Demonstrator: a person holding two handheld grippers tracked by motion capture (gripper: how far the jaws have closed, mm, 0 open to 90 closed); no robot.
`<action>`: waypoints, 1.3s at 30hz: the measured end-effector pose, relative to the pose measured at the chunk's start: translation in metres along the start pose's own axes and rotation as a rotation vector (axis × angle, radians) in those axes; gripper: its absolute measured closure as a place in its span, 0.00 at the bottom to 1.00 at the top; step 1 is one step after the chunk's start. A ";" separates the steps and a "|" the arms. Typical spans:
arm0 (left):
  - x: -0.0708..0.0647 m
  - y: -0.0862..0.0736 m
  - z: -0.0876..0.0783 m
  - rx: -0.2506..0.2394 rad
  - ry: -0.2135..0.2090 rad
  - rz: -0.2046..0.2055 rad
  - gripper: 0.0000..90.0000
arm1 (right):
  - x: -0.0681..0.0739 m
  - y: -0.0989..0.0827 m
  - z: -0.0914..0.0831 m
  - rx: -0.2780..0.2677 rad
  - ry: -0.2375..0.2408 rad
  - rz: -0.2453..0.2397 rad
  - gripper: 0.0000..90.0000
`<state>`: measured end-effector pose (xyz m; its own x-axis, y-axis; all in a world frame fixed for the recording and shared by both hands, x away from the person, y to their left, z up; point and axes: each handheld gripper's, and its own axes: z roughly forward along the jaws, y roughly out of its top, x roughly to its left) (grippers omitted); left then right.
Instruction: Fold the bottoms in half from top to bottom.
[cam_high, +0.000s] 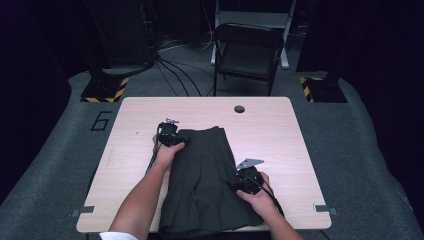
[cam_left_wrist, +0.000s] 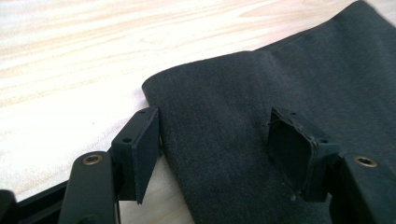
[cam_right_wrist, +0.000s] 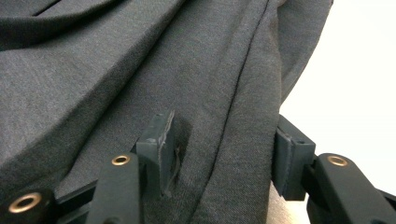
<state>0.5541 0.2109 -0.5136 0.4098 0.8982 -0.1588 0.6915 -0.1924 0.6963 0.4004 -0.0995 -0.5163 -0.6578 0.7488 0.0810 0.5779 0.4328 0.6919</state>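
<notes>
Forearms are reaching in over the table's (cam_high: 280, 125) near edge, where a dark skirt (cam_high: 205, 175) is lying flat. Left gripper (cam_left_wrist: 212, 151) is sitting wide apart at the skirt's far left corner, one jaw beside the cloth, one over it. Right gripper (cam_right_wrist: 224, 154) is straddling a fold at the skirt's right edge, half spread, not pinching.

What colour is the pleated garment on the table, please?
Dark grey pleated garment; clearest in the right gripper view.

Left gripper (cam_left_wrist: 212, 154) agape; right gripper (cam_right_wrist: 224, 156) seemingly likewise.
</notes>
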 end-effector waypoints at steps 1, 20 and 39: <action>0.000 0.000 0.000 0.001 0.004 0.000 0.38 | 0.000 0.000 0.000 -0.001 0.000 -0.004 0.53; -0.003 0.001 0.009 -0.029 0.020 0.005 0.31 | 0.001 -0.001 0.000 -0.007 0.002 0.019 0.52; 0.007 0.008 -0.001 -0.072 -0.015 -0.064 0.61 | -0.001 -0.001 0.000 -0.007 0.011 -0.004 0.52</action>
<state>0.5617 0.2164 -0.5083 0.3750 0.9018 -0.2147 0.6724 -0.1051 0.7327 0.4006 -0.1011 -0.5169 -0.6657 0.7412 0.0863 0.5720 0.4326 0.6969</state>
